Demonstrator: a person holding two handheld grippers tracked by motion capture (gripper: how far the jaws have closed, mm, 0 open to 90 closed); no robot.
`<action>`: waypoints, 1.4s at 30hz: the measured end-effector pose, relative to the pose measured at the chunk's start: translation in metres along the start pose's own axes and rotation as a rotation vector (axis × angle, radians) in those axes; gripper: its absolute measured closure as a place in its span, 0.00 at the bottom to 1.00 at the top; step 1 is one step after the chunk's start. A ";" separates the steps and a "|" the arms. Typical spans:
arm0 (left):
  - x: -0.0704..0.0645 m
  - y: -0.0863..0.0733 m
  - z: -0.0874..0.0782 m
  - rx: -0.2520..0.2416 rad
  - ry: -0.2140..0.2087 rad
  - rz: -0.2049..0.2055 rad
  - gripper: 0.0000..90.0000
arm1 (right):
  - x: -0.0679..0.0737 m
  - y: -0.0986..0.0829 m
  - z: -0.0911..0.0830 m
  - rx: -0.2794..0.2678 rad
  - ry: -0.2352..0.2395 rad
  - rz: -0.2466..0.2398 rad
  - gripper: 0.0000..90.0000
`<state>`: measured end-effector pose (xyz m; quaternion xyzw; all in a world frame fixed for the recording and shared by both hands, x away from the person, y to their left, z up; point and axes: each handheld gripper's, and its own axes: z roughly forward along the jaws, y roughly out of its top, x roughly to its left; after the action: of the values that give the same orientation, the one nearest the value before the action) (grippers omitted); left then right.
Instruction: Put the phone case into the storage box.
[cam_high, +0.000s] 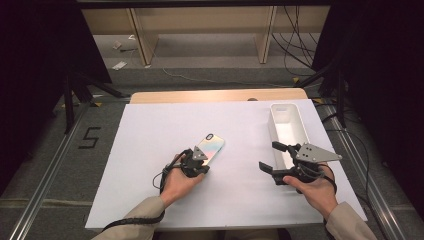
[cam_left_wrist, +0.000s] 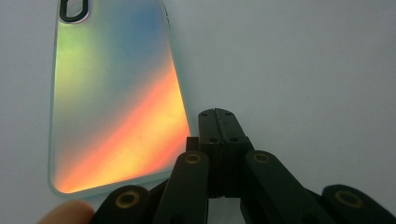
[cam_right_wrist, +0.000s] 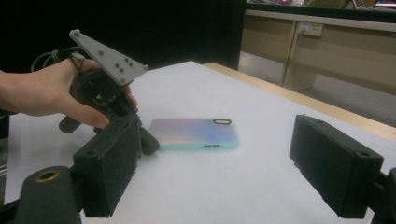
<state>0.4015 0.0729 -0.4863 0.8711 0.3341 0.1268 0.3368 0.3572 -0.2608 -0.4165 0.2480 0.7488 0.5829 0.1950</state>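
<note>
**A:** On the white table cover (cam_high: 150, 150), near its middle, an iridescent phone case (cam_high: 210, 148) lies flat, back up, camera cutout at the far end. Where does the left gripper (cam_high: 196, 162) stand?

**B:** At the case's near end. In the left gripper view its jaws are pressed together just beside the case's near corner (cam_left_wrist: 177, 168); nothing sits between them. I cannot tell whether they touch the case.

**A:** And the right gripper (cam_high: 272, 157)?

**B:** Well apart from the case, jaws spread wide, holding nothing, next to the near end of the white rectangular bin (cam_high: 302, 125).

**A:** What is in the bin?

**B:** Its visible floor is bare white.

**A:** Room to move?

**B:** Open cover lies between the case and the bin, and from the case to the cover's left and far edges. The bin stands near the cover's right edge.
</note>
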 end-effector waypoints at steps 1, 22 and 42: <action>0.000 0.000 0.000 -0.002 -0.001 -0.001 0.99 | 0.000 0.000 0.000 0.000 0.000 0.000 0.19; 0.001 0.014 -0.024 -0.095 0.024 0.009 0.69 | 0.001 0.000 0.000 0.001 0.008 0.000 0.19; 0.021 0.029 -0.026 -0.060 0.079 0.034 0.00 | 0.002 0.000 0.000 0.007 0.009 -0.005 0.19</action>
<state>0.4198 0.0839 -0.4478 0.8605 0.3284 0.1767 0.3472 0.3559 -0.2600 -0.4169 0.2439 0.7525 0.5808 0.1922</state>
